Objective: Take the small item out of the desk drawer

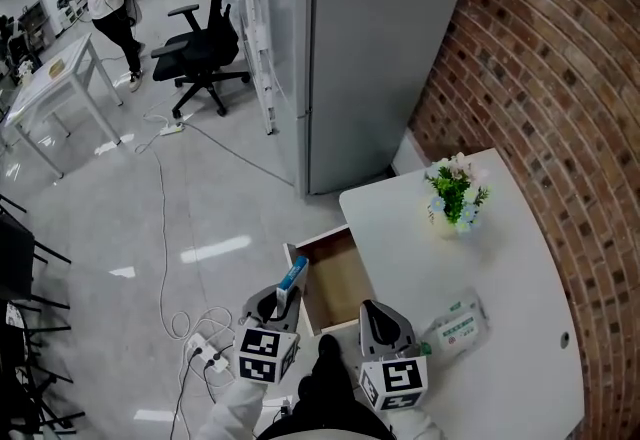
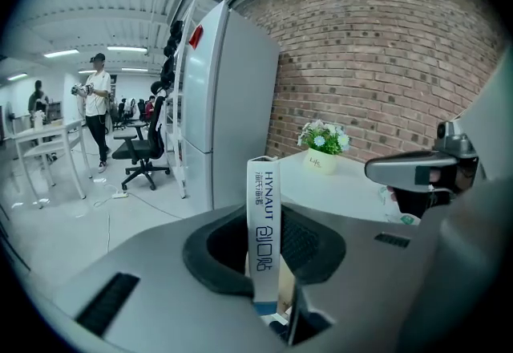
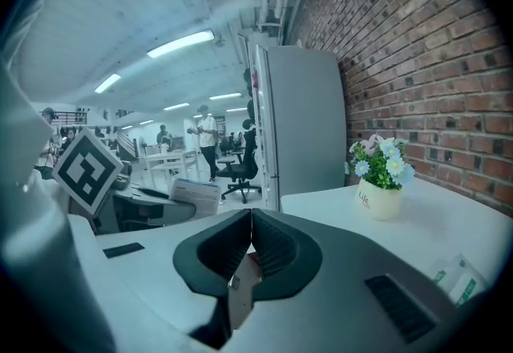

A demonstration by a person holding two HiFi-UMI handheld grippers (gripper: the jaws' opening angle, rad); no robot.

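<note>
A thin, flat cardboard box (image 2: 263, 223), white with a blue end, is being pinched upright between the ribbed pads of the left gripper (image 1: 280, 300), by the outer edge of the open wood-lined drawer (image 1: 338, 283). The right gripper (image 3: 248, 241) is being held pressed shut and empty at the edge of the rounded white desk (image 1: 430, 248).

Slim white box (image 2: 262, 207) upright in jaws of the left gripper (image 2: 269, 241), flower pot (image 2: 322, 159) beyond.

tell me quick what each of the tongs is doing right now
Left tongs: closed on a small white and blue box.
Right tongs: closed, nothing between them.
</note>
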